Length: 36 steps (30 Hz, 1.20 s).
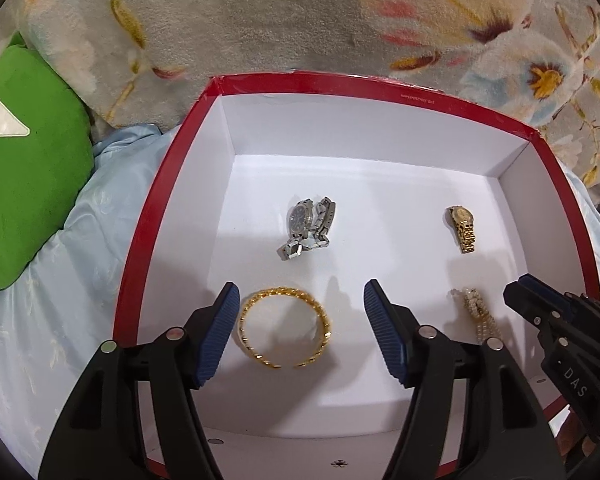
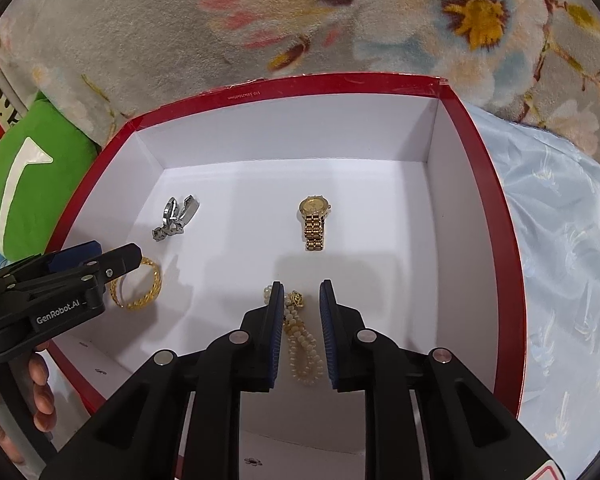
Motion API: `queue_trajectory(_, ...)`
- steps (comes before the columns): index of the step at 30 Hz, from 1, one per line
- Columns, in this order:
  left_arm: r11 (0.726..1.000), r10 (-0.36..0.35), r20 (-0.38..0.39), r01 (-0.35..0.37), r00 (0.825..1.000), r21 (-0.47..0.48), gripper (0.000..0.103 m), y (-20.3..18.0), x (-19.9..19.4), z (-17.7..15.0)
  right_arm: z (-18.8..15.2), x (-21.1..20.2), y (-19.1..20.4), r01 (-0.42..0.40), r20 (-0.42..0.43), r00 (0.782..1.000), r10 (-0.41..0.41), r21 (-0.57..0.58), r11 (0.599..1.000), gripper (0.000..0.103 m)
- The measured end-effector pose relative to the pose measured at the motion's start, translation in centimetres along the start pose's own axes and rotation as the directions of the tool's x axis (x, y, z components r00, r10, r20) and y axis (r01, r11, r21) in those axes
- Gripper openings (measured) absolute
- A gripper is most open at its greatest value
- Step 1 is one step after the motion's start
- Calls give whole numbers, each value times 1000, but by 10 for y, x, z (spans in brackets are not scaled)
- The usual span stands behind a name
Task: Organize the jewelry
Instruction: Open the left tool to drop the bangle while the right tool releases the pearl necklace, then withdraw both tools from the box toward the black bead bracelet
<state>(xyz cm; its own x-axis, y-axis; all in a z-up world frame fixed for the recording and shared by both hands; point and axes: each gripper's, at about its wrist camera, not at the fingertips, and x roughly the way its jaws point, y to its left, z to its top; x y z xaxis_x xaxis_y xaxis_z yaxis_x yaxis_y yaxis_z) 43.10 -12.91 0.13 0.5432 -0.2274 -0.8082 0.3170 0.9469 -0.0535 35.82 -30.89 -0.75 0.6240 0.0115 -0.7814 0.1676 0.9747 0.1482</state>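
Gold bangle point(image 1: 285, 328) between spread left tongs point(image 1: 300, 300), box wall point(image 1: 148, 240) near

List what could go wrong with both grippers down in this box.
1. The right gripper straddles the limp pearl bracelet; shutting may catch only some strands, so it could dangle or slip.
2. The left gripper is open over the gold bangle, which lies flat on the box floor; the pads may skid off it.
3. Both tools sit close together, so they might collide.
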Motion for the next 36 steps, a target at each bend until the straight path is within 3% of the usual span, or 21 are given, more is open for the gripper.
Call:
queue_trajectory(3, 1000, 12, 14, -12, 1000, 6, 65, -3, -3, -2, -1, 0, -1, -4, -1, 1000, 4, 5, 1000, 18)
queue_trajectory(6, 998, 56, 49, -57, 997, 17, 77, -4, -9, -3, -1, -1, -3, -3, 1, 1000, 3, 3, 1000, 18)
queue_trajectory(13, 997, 74, 91, -73, 993, -6, 77, 7, -31, -5, -7, -15, -6, -8, 22, 1000, 7, 16, 1000, 18)
queue_trajectory(21, 992, 118, 146, -122, 982, 14, 77, 22, -90, -33, -27, -89, 6, 18, 142, 990, -13, -39, 999, 23)
queue_trajectory(29, 993, 84, 185, -98, 979, 71, 87, 20, -166, -104, -94, -167, 22, 13, 220, 975, 8, -91, 996, 36)
queue_trajectory(33, 993, 39, 141, -55, 989, 108, 91, 14, -181, -156, -145, -193, 21, 35, 226, 974, -14, -89, 995, 45)
queue_trajectory(36, 991, 22, 100, -34, 995, 129, 92, 7, -184, -199, -184, -202, 20, 69, 213, 976, -49, -87, 994, 45)
